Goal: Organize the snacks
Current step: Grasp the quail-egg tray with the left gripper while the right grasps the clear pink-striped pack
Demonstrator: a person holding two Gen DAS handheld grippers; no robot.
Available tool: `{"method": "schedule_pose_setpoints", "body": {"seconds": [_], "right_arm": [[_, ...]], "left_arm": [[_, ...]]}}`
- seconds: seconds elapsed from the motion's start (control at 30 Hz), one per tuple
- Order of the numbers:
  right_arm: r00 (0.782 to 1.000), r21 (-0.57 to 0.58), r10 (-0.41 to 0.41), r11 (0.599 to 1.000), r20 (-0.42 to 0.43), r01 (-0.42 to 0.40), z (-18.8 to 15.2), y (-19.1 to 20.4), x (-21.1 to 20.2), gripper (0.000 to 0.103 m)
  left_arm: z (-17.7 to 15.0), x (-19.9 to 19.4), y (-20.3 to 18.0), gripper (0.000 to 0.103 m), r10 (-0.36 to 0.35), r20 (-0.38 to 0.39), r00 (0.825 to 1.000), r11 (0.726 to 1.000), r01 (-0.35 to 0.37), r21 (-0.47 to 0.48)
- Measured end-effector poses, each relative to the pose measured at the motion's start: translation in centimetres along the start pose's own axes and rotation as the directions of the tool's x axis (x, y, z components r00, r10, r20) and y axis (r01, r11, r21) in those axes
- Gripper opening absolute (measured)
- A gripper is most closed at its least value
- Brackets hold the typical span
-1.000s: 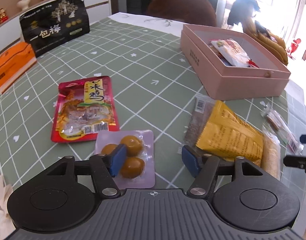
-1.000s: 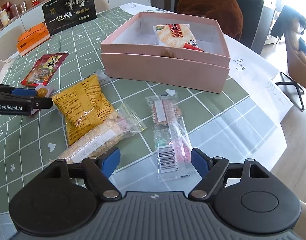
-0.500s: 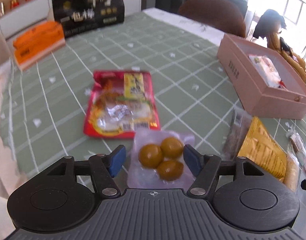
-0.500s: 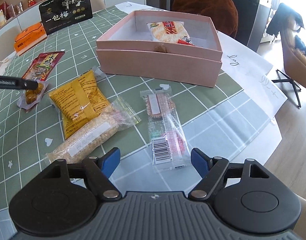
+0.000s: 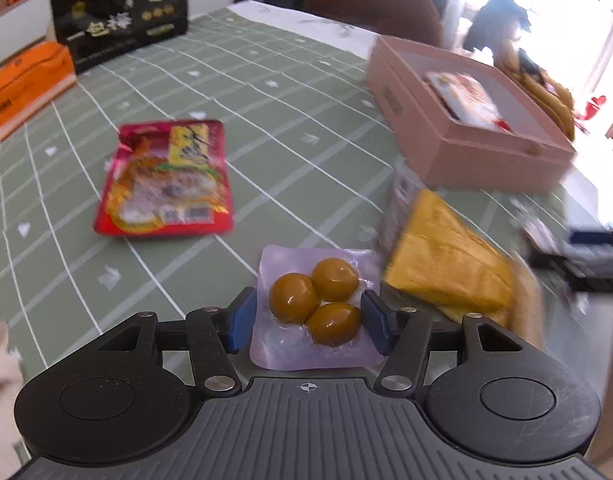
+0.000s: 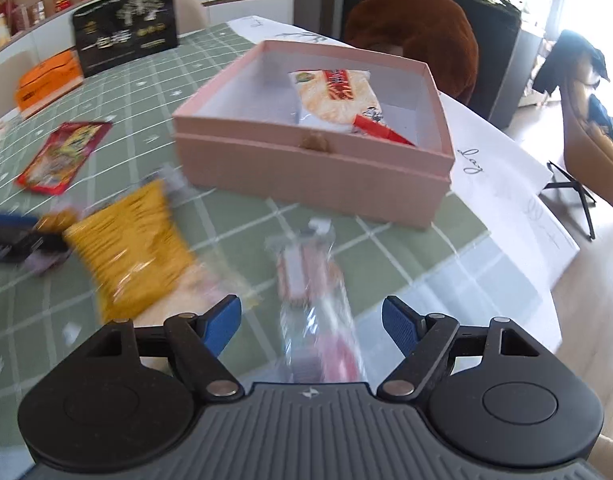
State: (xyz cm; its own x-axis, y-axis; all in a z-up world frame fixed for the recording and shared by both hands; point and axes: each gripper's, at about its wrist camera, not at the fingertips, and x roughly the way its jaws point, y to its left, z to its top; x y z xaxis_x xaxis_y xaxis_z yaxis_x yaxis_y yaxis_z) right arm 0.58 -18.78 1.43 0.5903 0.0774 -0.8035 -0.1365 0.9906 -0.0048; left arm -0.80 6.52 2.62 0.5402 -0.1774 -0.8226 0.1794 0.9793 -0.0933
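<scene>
My left gripper (image 5: 306,322) straddles a clear pack of three brown eggs (image 5: 315,302), blue pads close against its two sides. A red snack pouch (image 5: 166,178) lies ahead on the left, a yellow bag (image 5: 446,266) on the right. The open pink box (image 5: 466,120) holds a rice cracker pack (image 6: 334,94). My right gripper (image 6: 312,326) is open over a clear pink-striped wrapper (image 6: 314,300). The yellow bag (image 6: 134,248) lies to its left, the pink box (image 6: 318,160) beyond it.
A black gift box (image 5: 120,12) and an orange box (image 5: 26,80) stand at the far side of the green checked tablecloth (image 5: 266,92). A brown chair (image 6: 414,32) is behind the pink box. The table edge (image 6: 518,248) drops off to the right.
My left gripper swung left onto the egg pack and its fingers closed in on the pack's sides. My right gripper moved forward over the clear wrapper, still open.
</scene>
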Motion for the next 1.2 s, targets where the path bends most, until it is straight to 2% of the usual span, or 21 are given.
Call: {"method": "schedule_pose_setpoints", "body": {"seconds": [0.1,0.13,0.17,0.2,0.27,0.33,0.5,0.6,0.67,0.73,0.83,0.87,1.0,1.2], "right_arm": [[1.0,0.015,-0.007,1.0,-0.011,0.007,1.2,-0.3,1.8,0.073],[1.0,0.006,0.014,1.0,-0.009,-0.013,1.5,-0.2,1.9,0.062],[0.999,0.0,0.034,0.999,-0.012,-0.034,1.7,-0.2,1.9,0.047],[0.999,-0.008,0.045,0.999,-0.018,-0.045,1.8,0.0,1.8,0.041],[0.998,-0.04,0.051,0.998,-0.03,-0.052,1.8,0.6,1.5,0.038],[0.998,-0.064,0.053,0.996,-0.025,-0.055,1.2,0.9,1.0,0.038],[0.999,-0.077,0.049,0.996,-0.012,-0.05,0.0,0.8,0.1,0.039],[0.999,-0.065,0.045,0.997,-0.002,-0.045,-0.5,0.2,-0.1,0.042],[0.999,-0.05,0.044,0.998,0.006,-0.043,-0.7,-0.1,-0.1,0.05],[0.999,-0.035,0.046,0.998,0.008,-0.046,-0.8,-0.4,0.0,0.05],[0.998,-0.034,0.063,0.997,-0.006,-0.063,-0.5,-0.3,-0.1,0.038],[0.998,-0.042,0.058,0.997,-0.012,-0.059,-0.5,-0.1,-0.2,0.037],[0.998,-0.044,0.056,0.997,-0.003,-0.056,-0.6,0.0,-0.8,0.037],[0.994,-0.007,0.089,0.996,0.059,-0.089,0.2,-1.2,-3.8,0.037]], "left_arm": [[-1.8,-1.2,-1.3,0.063,-0.023,-0.023,0.999,0.998,0.024,0.05],[-2.3,-1.5,-1.6,0.063,-0.036,-0.032,0.999,0.998,0.038,0.054],[-2.8,-1.8,-2.0,0.063,-0.043,-0.033,0.999,0.997,0.045,0.059],[-3.1,-1.9,-2.3,0.064,-0.042,-0.032,0.999,0.997,0.044,0.069],[-3.3,-1.8,-3.0,0.065,-0.019,-0.03,0.999,0.995,0.022,0.101],[-2.9,-1.4,-3.7,0.067,0.004,-0.044,0.999,0.992,0.002,0.125],[-1.9,-0.7,-4.2,0.07,0.011,-0.065,0.998,0.994,-0.004,0.107],[-1.9,-0.6,-4.4,0.07,0.025,-0.064,0.998,0.993,-0.018,0.116],[-1.9,-0.7,-4.4,0.068,0.029,-0.061,0.998,0.993,-0.022,0.114],[-1.8,-0.7,-4.3,0.068,0.027,-0.062,0.998,0.994,-0.02,0.105],[-1.7,-0.7,-4.3,0.067,0.027,-0.066,0.997,0.994,-0.02,0.104],[-1.7,-0.7,-4.3,0.067,0.026,-0.067,0.997,0.994,-0.019,0.104],[-1.7,-0.7,-4.3,0.067,0.026,-0.068,0.997,0.995,-0.019,0.101],[-1.6,-0.7,-4.3,0.066,0.027,-0.07,0.997,0.995,-0.02,0.095]]}}
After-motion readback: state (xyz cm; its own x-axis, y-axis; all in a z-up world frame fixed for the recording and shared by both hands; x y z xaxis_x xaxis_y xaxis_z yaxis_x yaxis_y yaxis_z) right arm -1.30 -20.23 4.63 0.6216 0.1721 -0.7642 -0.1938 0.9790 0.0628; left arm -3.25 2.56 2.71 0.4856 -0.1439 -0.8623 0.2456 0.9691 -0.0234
